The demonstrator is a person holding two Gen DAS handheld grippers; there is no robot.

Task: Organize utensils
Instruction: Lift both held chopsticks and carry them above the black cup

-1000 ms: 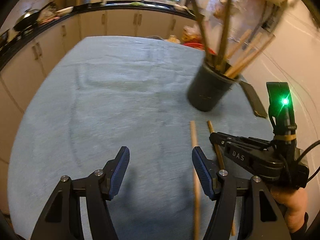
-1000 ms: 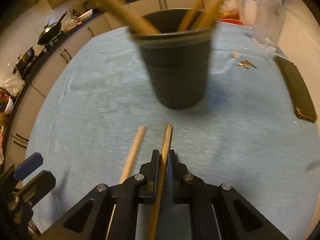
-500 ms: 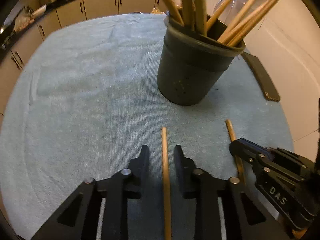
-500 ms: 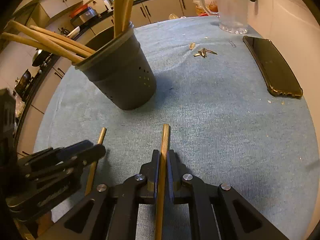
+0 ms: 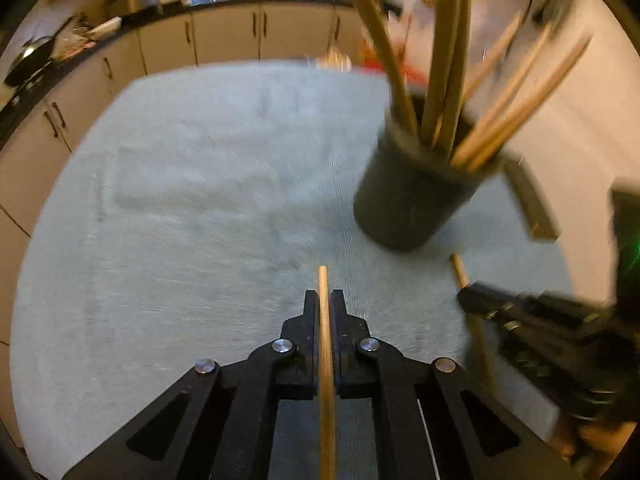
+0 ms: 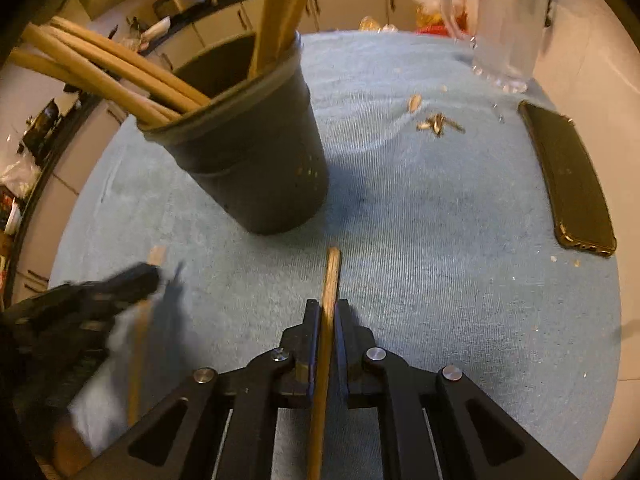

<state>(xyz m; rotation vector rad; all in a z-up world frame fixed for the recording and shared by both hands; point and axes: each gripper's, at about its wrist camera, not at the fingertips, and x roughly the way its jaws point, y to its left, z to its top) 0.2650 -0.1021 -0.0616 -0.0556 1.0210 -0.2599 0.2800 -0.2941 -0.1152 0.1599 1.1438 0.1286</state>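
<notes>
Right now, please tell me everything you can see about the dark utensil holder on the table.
The utensil holder is a dark grey round cup, narrower at its base, with small holes low in its wall and a paler rim. It looks like plastic. It stands upright on the blue cloth and holds several long wooden sticks leaning outward over its rim. Neither gripper touches it.

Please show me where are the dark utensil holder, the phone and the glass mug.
dark utensil holder (image 6: 260, 176): right wrist view, on its side wall.
phone (image 6: 568, 176): right wrist view, on the middle of its dark back.
glass mug (image 6: 506, 20): right wrist view, on its clear body.
</notes>
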